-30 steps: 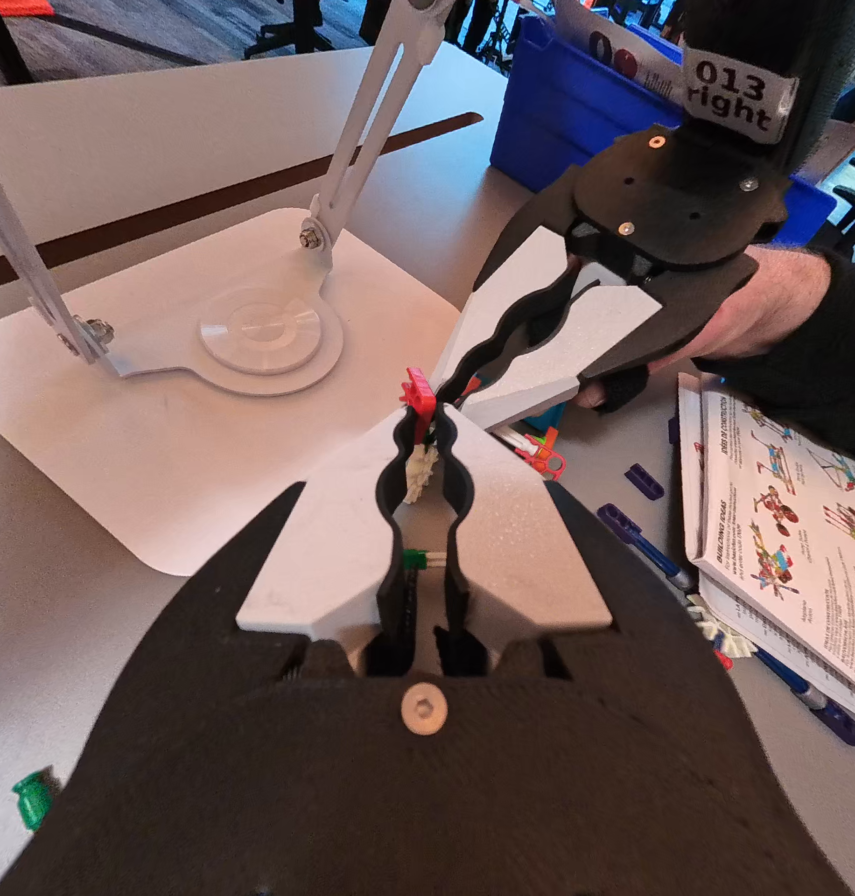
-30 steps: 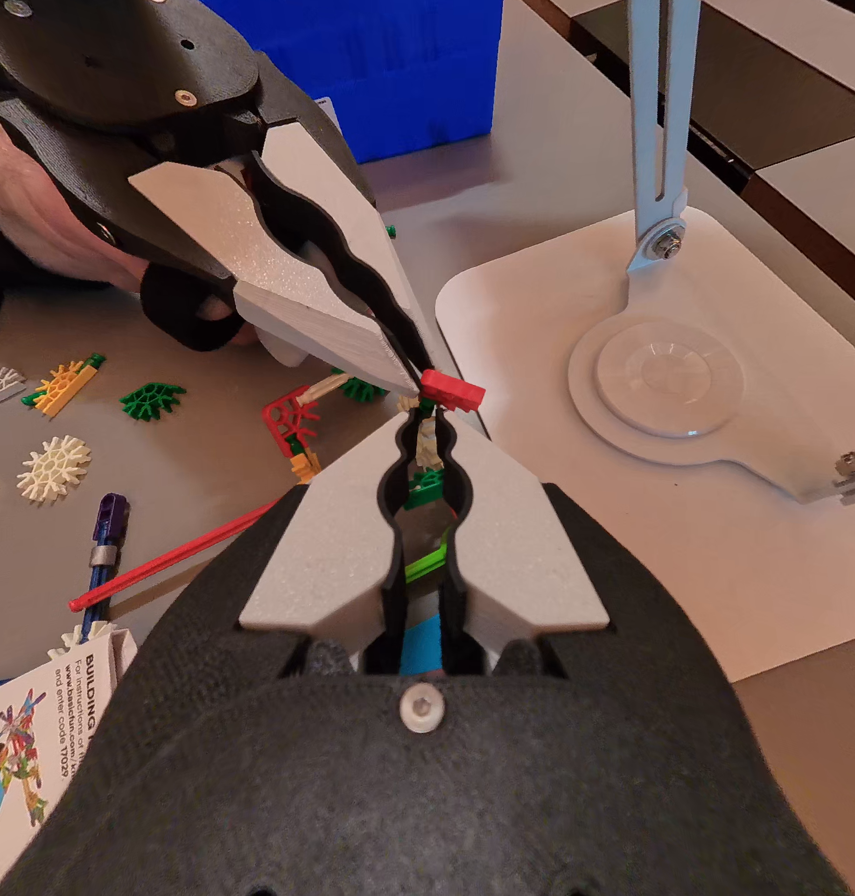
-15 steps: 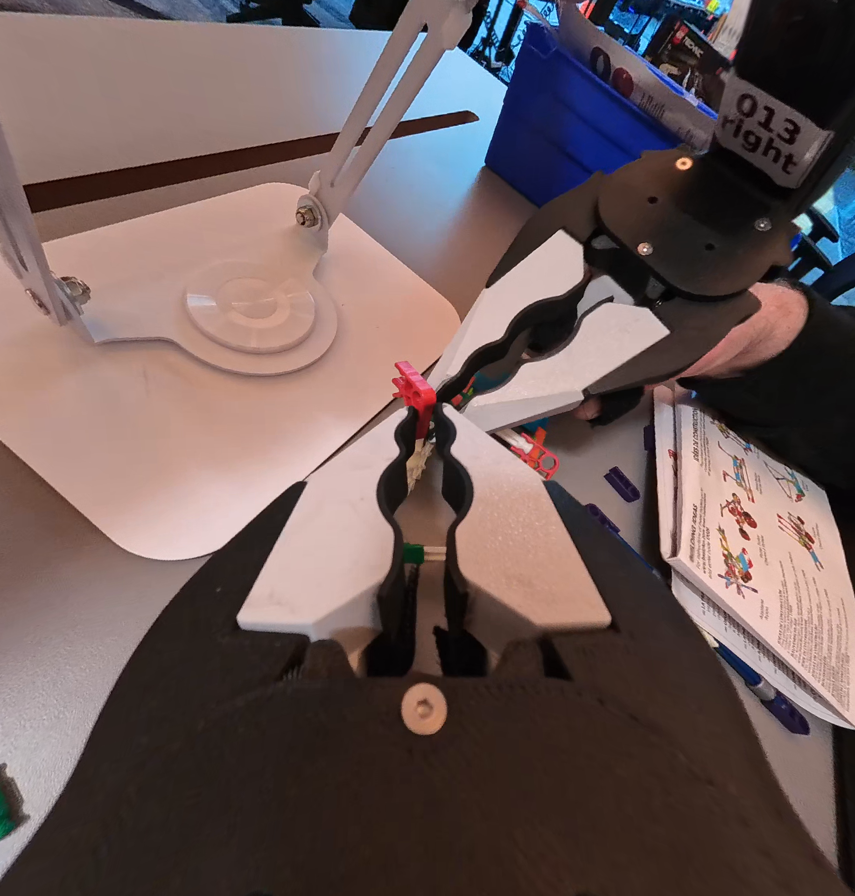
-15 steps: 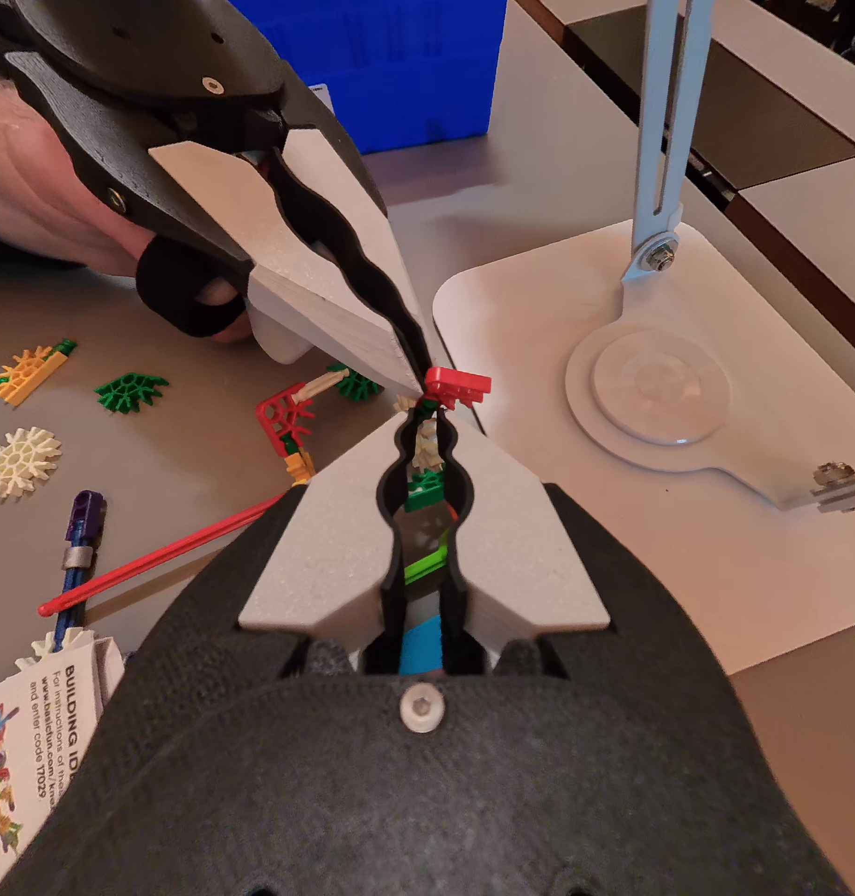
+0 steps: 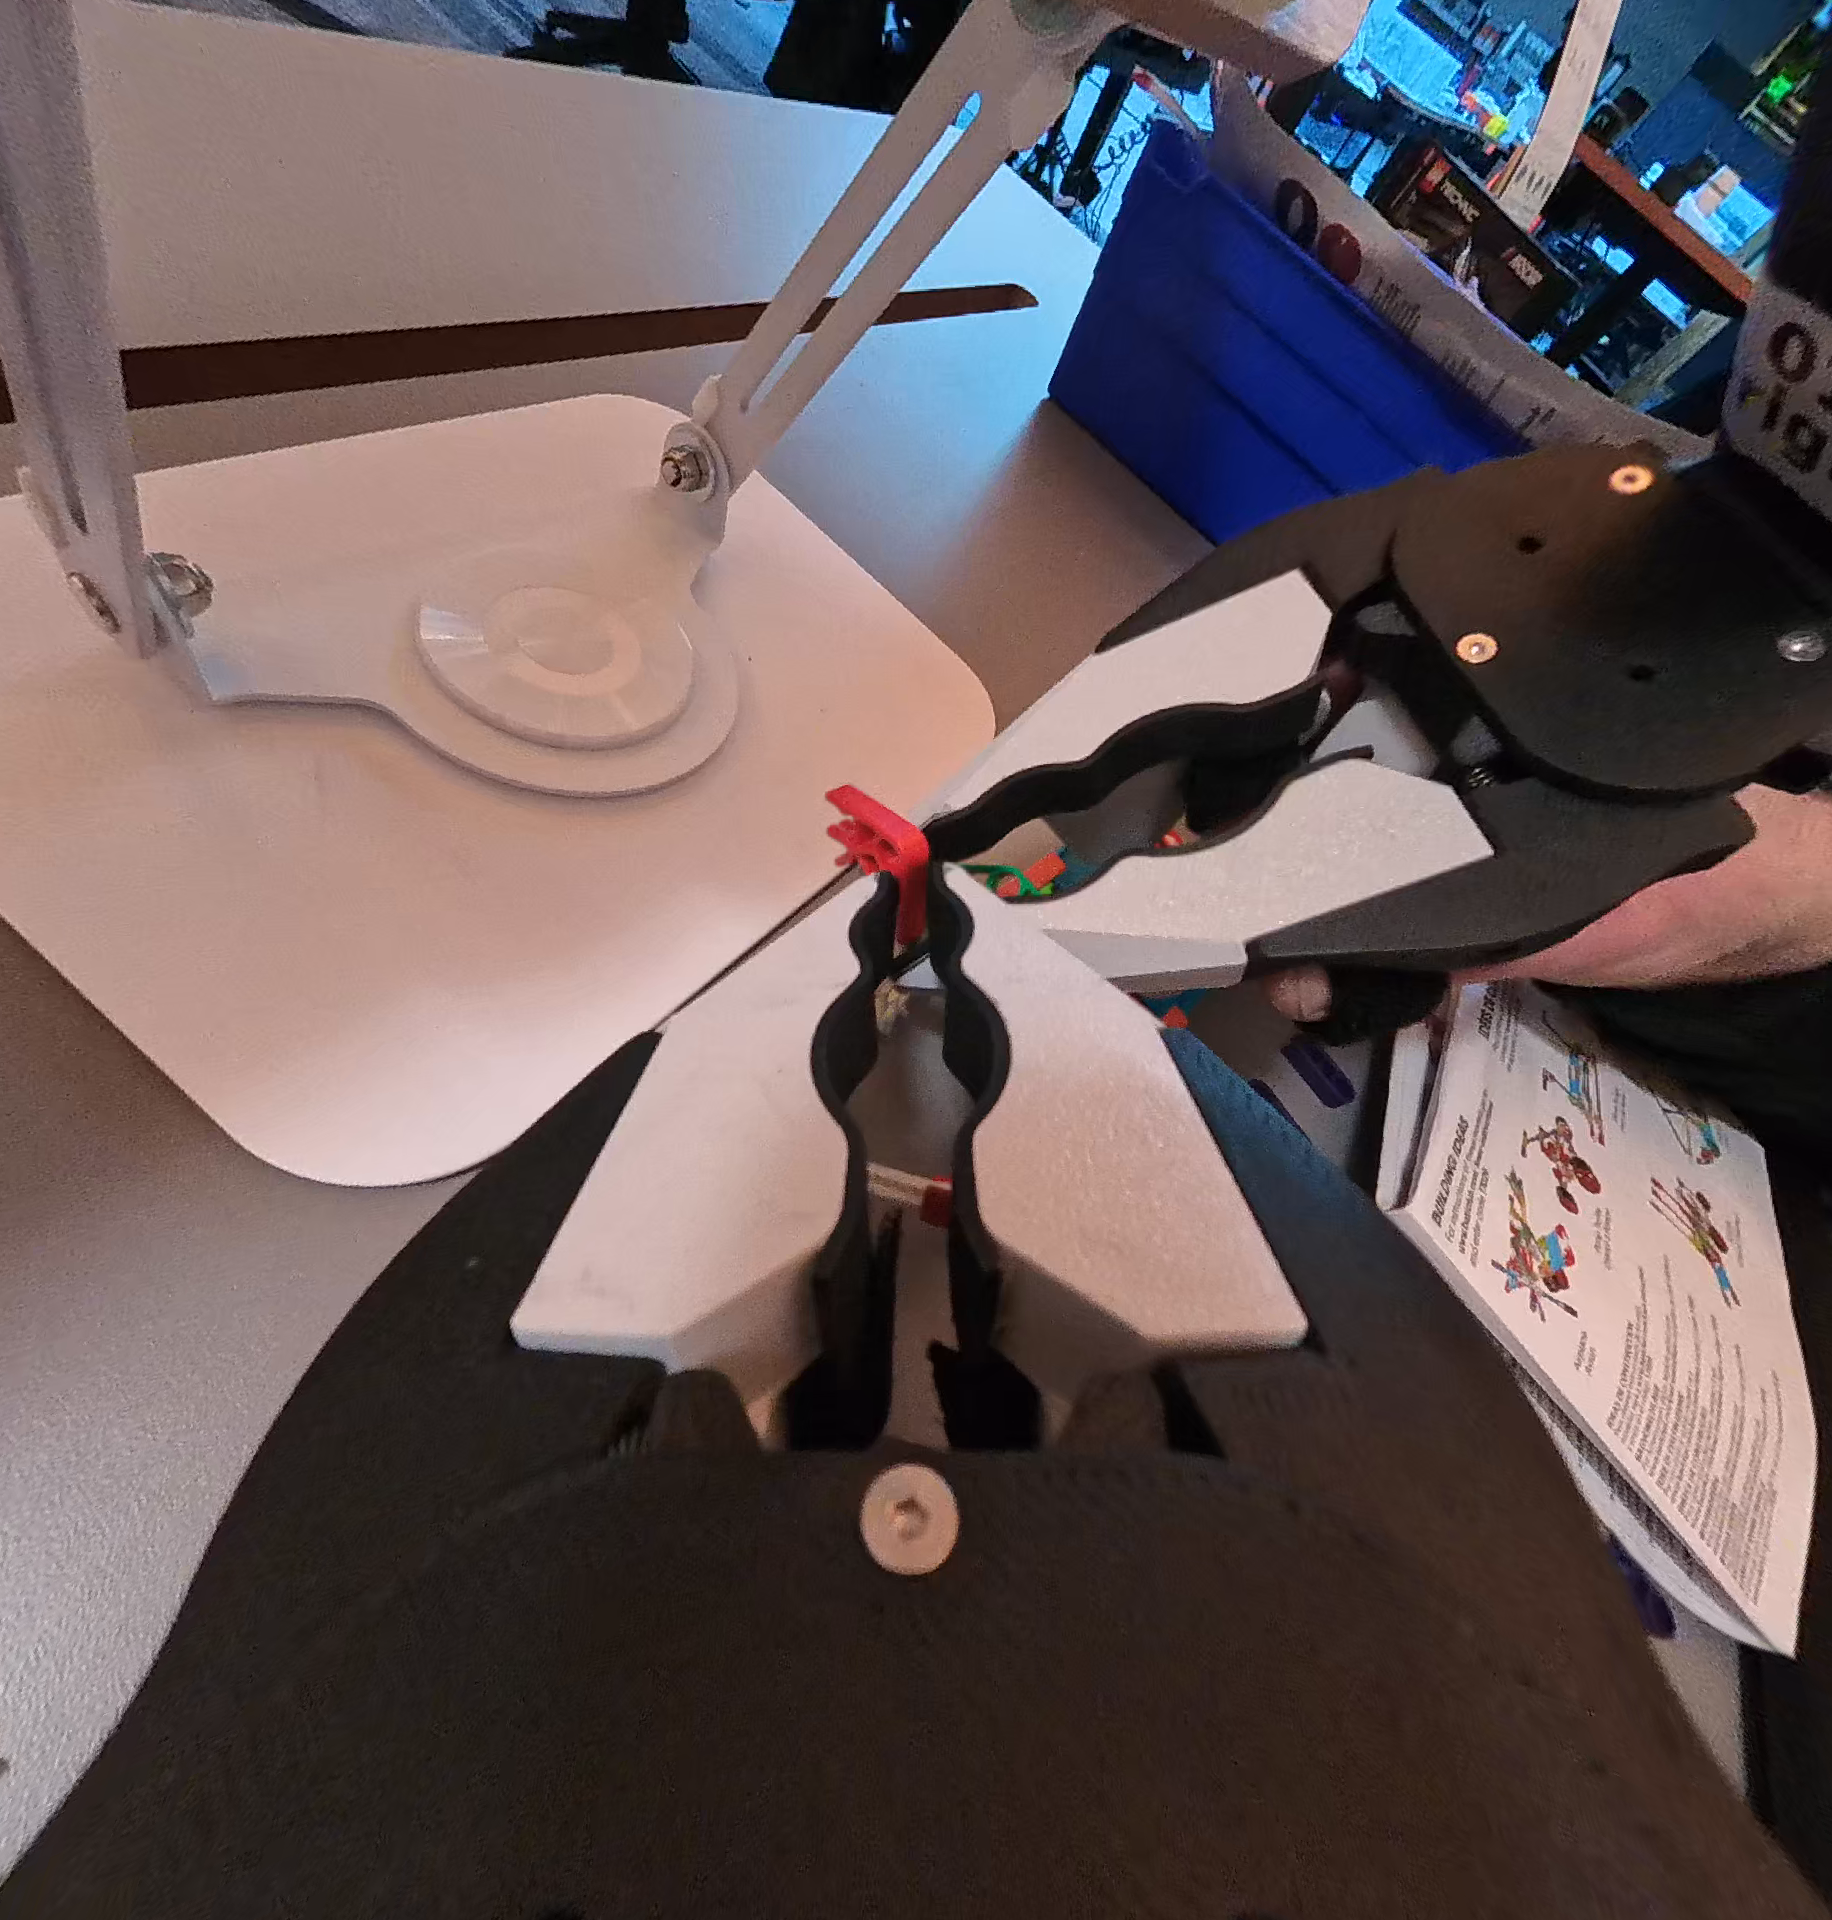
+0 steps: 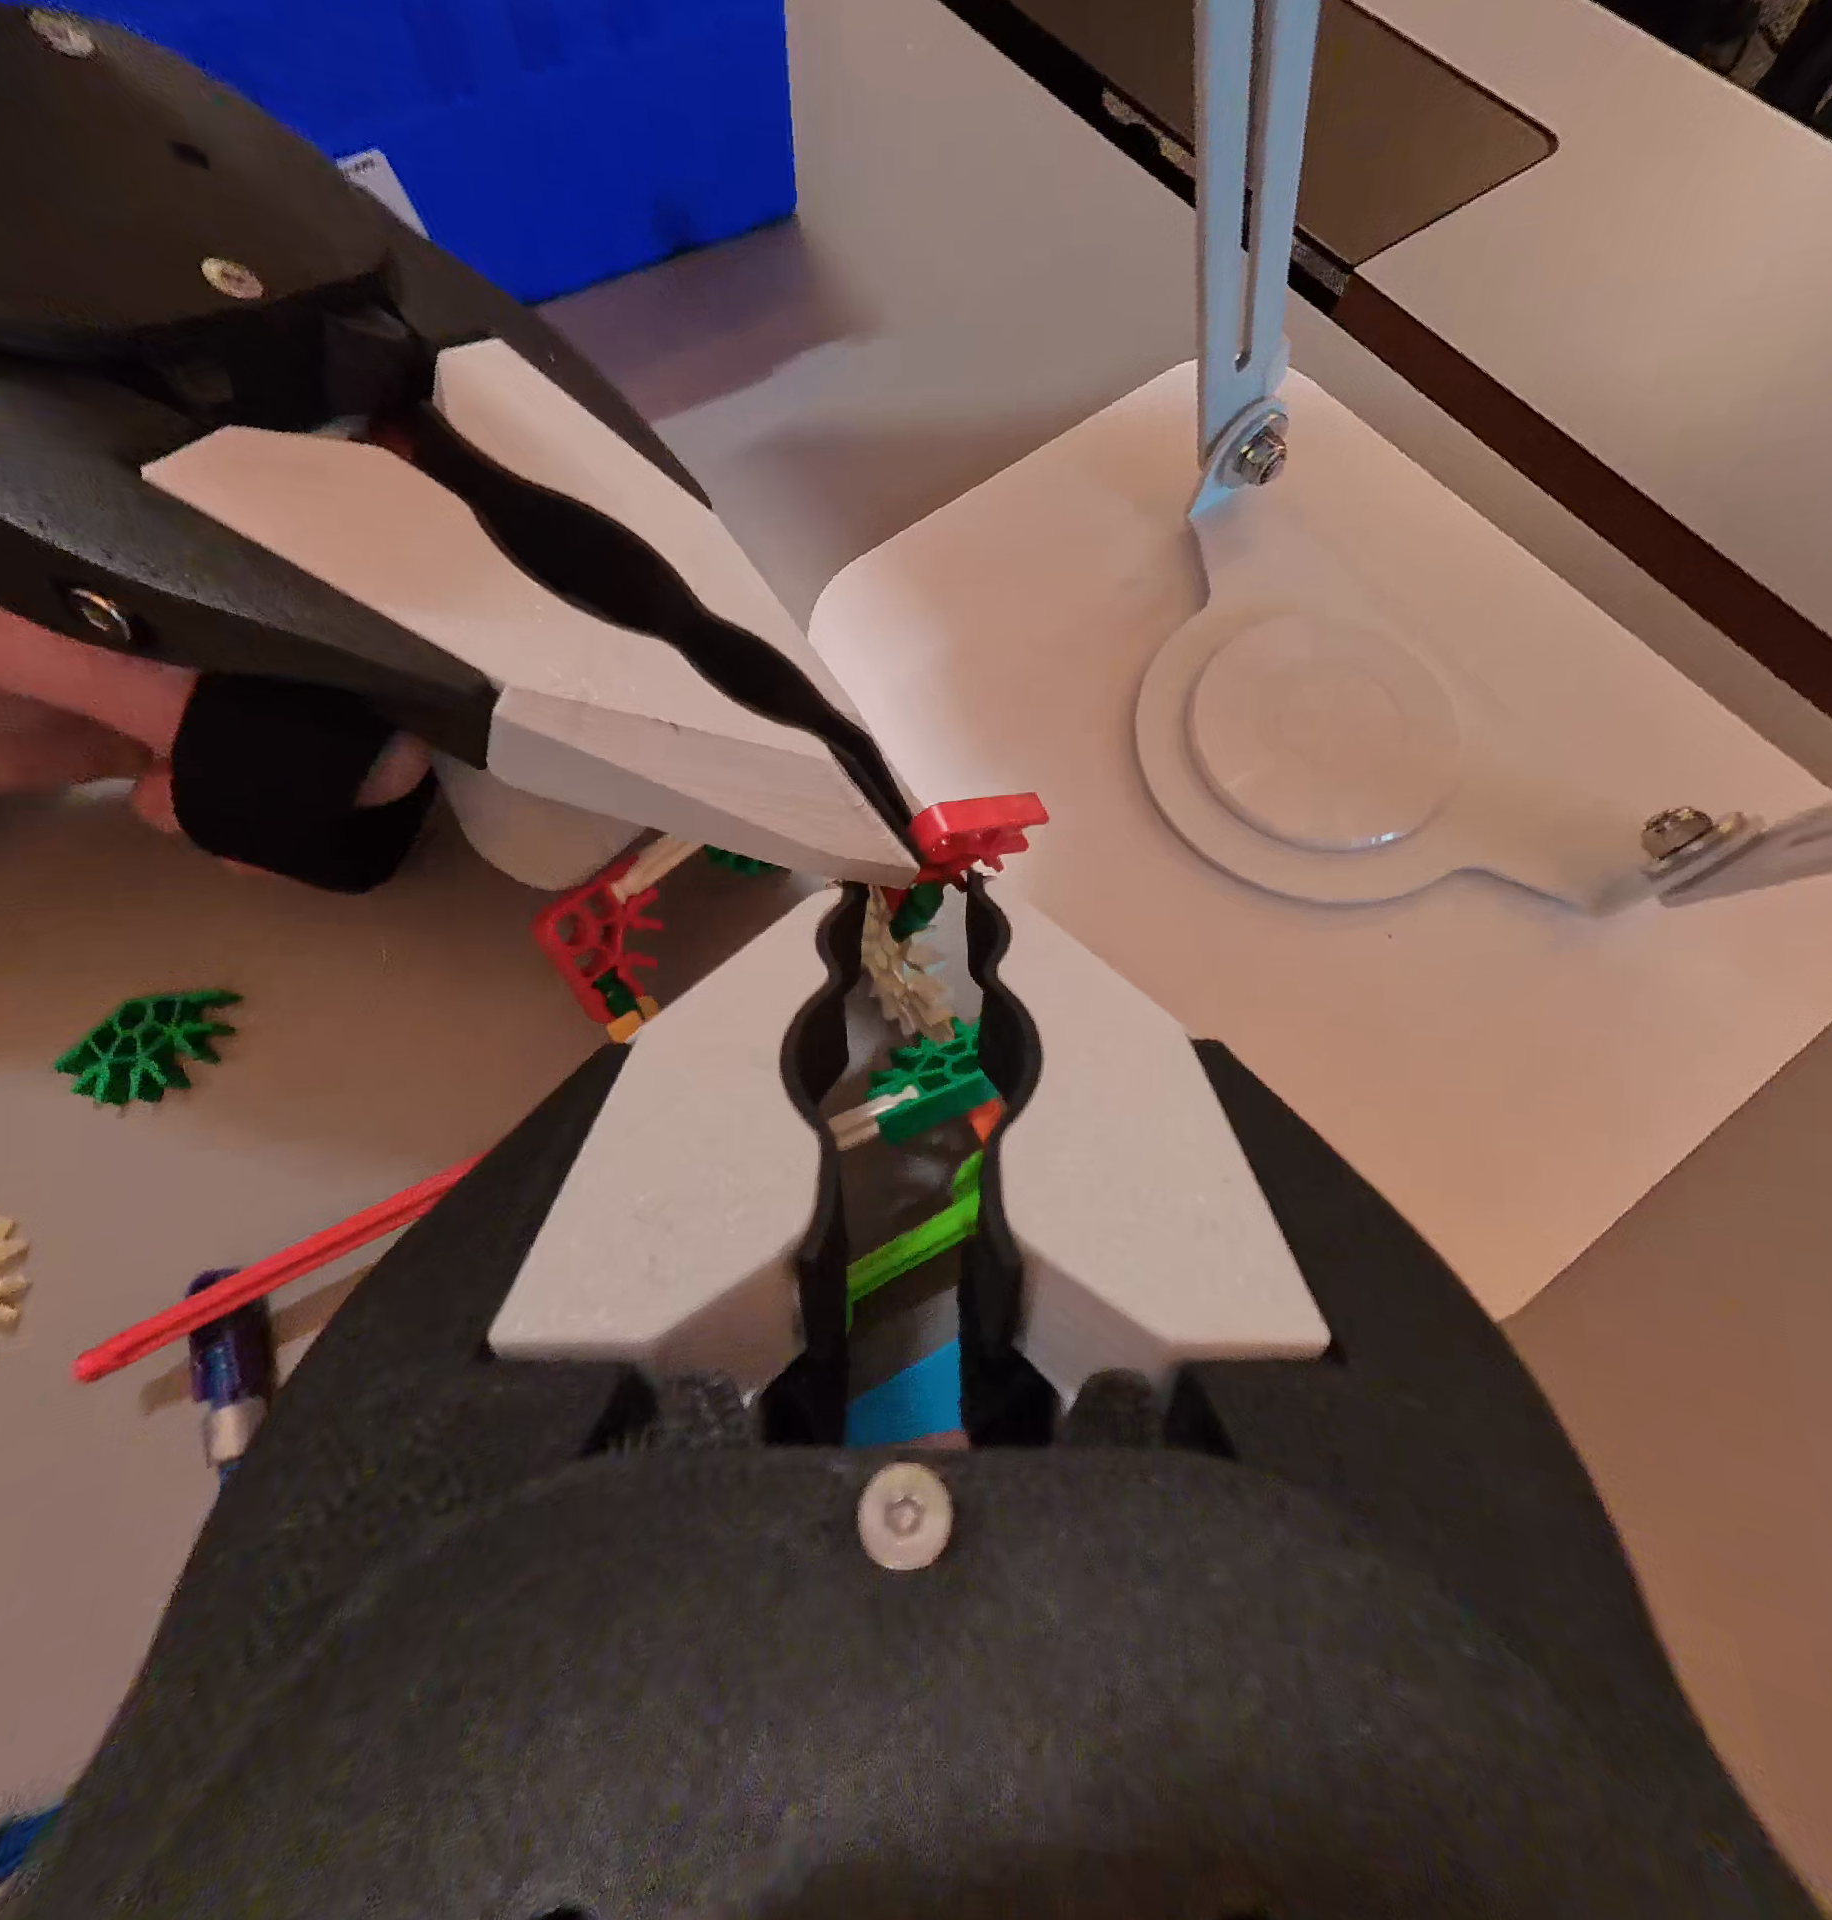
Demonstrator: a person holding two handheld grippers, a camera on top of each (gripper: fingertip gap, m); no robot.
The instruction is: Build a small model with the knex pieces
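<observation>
My left gripper is shut on a small red connector piece that sticks up out of its tips. In the right wrist view the left gripper comes in from the upper left with the red connector at its tip. My right gripper meets it tip to tip, its jaws a little apart. A short green piece hangs under the red connector between the right fingertips, which do not look pressed on it. The right gripper also shows in the left wrist view, held by a hand.
A white stand base with metal arms lies just beyond the tips. A blue bin stands behind. An instruction booklet lies at the right. Loose parts lie on the grey table: a green connector, a red connector assembly and a red rod.
My right gripper's jaws have parted slightly around the green piece. My left gripper has kept its hold on the red connector. Both have shifted a little over the base's edge.
</observation>
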